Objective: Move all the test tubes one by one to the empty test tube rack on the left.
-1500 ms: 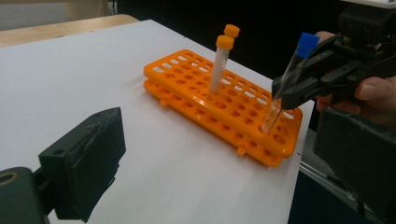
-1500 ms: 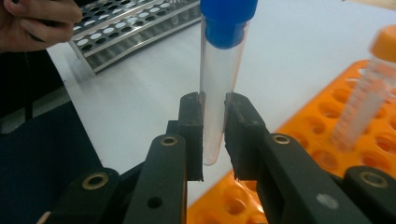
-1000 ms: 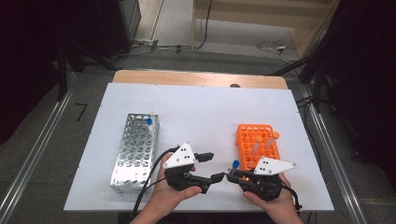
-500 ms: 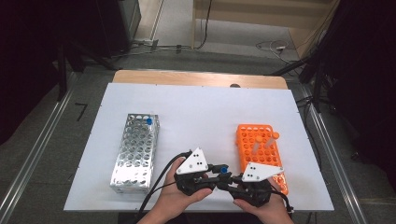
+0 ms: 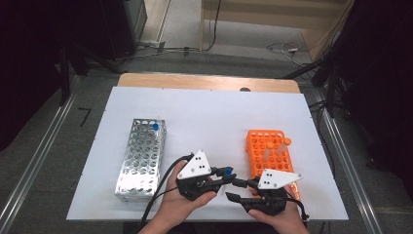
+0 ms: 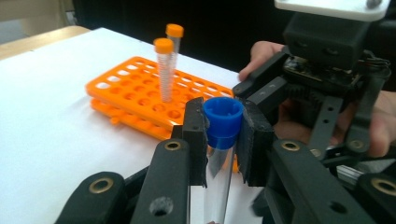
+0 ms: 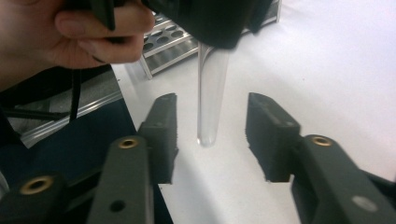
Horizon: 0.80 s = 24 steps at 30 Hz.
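1. The left gripper [image 6: 223, 135] clamps the blue-capped clear plastic test tube [image 6: 219, 172] just under its cap, above the white table [image 5: 219, 117].
2. The right gripper [image 7: 212, 135] has just been opening; its jaws flank the tube's lower end without touching.
3. The orange plastic rack [image 5: 270, 151] holds two orange-capped tubes [image 5: 275, 148]; the perforated metal rack [image 5: 141, 156] holds one blue-capped tube [image 5: 155, 126].

Bright, even overhead light on table – dark surrounds, close-ups slightly soft.

Left gripper [image 5: 229, 174] jaws clamped, right gripper [image 5: 239, 190] jaws just parted
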Available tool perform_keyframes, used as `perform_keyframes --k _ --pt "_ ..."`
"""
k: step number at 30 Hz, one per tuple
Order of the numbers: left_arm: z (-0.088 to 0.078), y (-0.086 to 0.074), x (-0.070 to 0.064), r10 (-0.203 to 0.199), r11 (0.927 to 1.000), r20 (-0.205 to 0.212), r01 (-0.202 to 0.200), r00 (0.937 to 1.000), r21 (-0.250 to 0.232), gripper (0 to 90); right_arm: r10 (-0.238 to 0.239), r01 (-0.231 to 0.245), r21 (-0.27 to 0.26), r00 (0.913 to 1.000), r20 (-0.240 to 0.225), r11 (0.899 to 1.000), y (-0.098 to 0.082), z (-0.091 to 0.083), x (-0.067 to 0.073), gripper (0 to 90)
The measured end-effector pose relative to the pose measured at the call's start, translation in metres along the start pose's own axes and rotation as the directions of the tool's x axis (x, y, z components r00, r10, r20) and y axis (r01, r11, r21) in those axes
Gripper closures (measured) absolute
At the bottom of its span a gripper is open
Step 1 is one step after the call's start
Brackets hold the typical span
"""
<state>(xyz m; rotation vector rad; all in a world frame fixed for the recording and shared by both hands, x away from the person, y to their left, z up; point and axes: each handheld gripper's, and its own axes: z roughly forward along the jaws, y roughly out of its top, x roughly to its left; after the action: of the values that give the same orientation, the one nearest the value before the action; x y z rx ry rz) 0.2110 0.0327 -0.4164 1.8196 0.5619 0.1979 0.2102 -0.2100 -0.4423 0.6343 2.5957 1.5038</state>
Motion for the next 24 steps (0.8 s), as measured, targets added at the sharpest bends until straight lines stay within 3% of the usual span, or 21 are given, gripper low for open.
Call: perform_keyframes --k 5,9,15,24 --pt "-0.012 0.002 0.01 -0.014 0.9998 -0.04 0.013 0.9991 -0.016 76.2 0.007 -0.006 -0.02 0.9995 0.032 1.0 -0.001 -0.007 -0.005 28.8" --pt "-0.025 0.005 0.021 -0.025 0.999 -0.08 0.022 0.9965 -0.04 76.2 0.024 -0.021 -0.045 0.9978 0.061 0.999 -0.002 -0.014 -0.012 19.0" --pt "-0.05 0.009 0.041 -0.054 0.9957 -0.149 0.042 0.9873 -0.083 76.3 0.059 -0.054 -0.052 0.9932 0.1 0.997 -0.006 -0.023 -0.023 0.0" --pt "-0.084 0.01 0.063 -0.081 0.9901 -0.254 0.049 0.9637 -0.132 76.3 0.076 -0.067 -0.083 0.99 0.119 0.994 -0.011 -0.04 -0.032 0.0"
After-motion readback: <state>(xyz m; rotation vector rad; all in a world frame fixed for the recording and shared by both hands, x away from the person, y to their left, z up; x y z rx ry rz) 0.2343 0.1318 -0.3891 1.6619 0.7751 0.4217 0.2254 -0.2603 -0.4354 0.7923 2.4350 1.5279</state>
